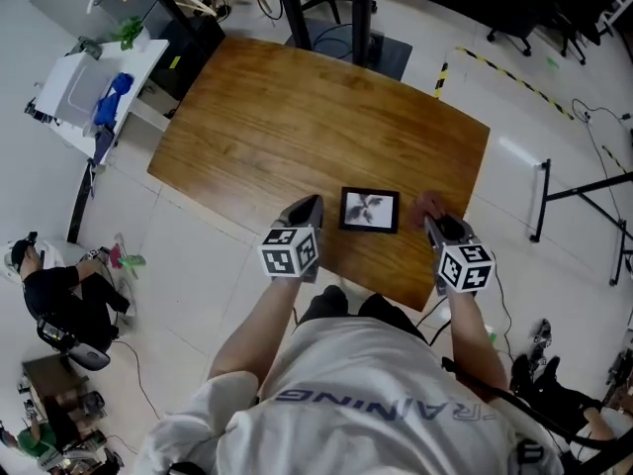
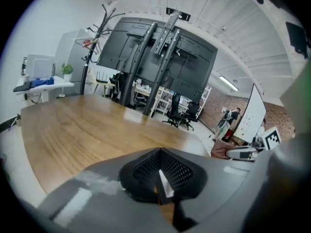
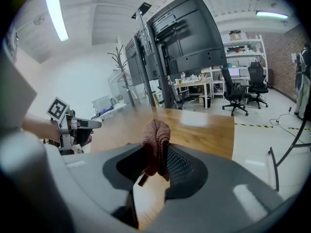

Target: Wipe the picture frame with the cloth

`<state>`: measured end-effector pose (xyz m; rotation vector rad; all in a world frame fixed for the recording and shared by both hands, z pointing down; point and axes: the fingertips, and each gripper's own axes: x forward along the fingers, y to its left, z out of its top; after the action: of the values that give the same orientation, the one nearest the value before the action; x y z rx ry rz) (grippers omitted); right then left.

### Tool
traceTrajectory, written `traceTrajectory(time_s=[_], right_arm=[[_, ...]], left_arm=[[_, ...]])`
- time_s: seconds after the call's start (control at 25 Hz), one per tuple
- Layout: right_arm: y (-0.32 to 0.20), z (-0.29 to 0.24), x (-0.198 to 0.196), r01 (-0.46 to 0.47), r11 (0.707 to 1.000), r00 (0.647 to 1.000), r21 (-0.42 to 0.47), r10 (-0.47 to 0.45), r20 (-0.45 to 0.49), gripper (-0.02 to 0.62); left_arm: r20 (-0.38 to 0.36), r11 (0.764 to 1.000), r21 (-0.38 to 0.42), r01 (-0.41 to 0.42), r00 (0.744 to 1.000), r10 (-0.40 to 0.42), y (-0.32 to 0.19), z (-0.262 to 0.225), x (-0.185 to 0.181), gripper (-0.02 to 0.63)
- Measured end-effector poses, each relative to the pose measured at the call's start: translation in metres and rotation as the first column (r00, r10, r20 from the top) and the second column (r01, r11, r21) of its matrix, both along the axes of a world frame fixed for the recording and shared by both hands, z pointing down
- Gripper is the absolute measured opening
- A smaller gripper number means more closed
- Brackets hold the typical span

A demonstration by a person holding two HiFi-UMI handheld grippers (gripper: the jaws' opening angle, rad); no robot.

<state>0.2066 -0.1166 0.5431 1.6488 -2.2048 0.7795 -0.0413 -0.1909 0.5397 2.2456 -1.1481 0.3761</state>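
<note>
One wooden table, bare apart from one picture frame; the frame lies flat, face up, close to the near edge of the table, dark border, pale image inside; it sits between the two grippers, just beside the left one and a little apart from the right one. Left gripper over the near edge of the table, to the left of the frame; in the left gripper view its jaws are pressed together with nothing between them. Right gripper to the right of the frame; its jaws are clamped on one cloth, reddish-brown and knitted, bunched into a fold that stands up out of the jaws; in the head view the cloth shows as a small reddish bundle at the jaw tips, above the table top and not touching the frame. Whether either gripper touches the table cannot be told. Off the table: one white side table at far left; one person in dark clothes low on the floor at left.
</note>
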Motion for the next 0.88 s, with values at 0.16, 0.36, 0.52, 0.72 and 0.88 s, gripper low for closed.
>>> traceTrajectory(time_s=[0.16,0.36,0.52,0.72,0.88], right_arm=[[-0.015,-0.049,0.011,-0.037,0.993,0.999,0.113,0.037,0.003,0.12],[-0.035,-0.128,0.031,-0.076,0.96,0.997,0.268,0.082,-0.011,0.12],[-0.041,-0.182,0.043,-0.105,0.926,0.993,0.362,0.12,-0.019,0.118],[-0.041,-0.212,0.048,-0.115,0.899,0.988,0.423,0.148,-0.046,0.117],[-0.039,-0.215,0.05,-0.125,0.893,0.984,0.432,0.167,-0.06,0.115]], left_arm=[[-0.036,0.993,0.113,0.011,0.999,-0.006,-0.021,-0.055,0.0,0.003],[0.004,0.953,0.301,-0.032,0.999,0.032,-0.04,-0.131,0.012,0.003],[-0.008,0.919,0.39,-0.058,0.998,0.067,-0.045,-0.185,0.029,0.003],[-0.052,0.887,0.46,-0.044,0.996,0.076,-0.05,-0.225,0.039,0.003],[-0.047,0.874,0.484,-0.047,0.996,0.08,-0.051,-0.229,0.038,0.003]])
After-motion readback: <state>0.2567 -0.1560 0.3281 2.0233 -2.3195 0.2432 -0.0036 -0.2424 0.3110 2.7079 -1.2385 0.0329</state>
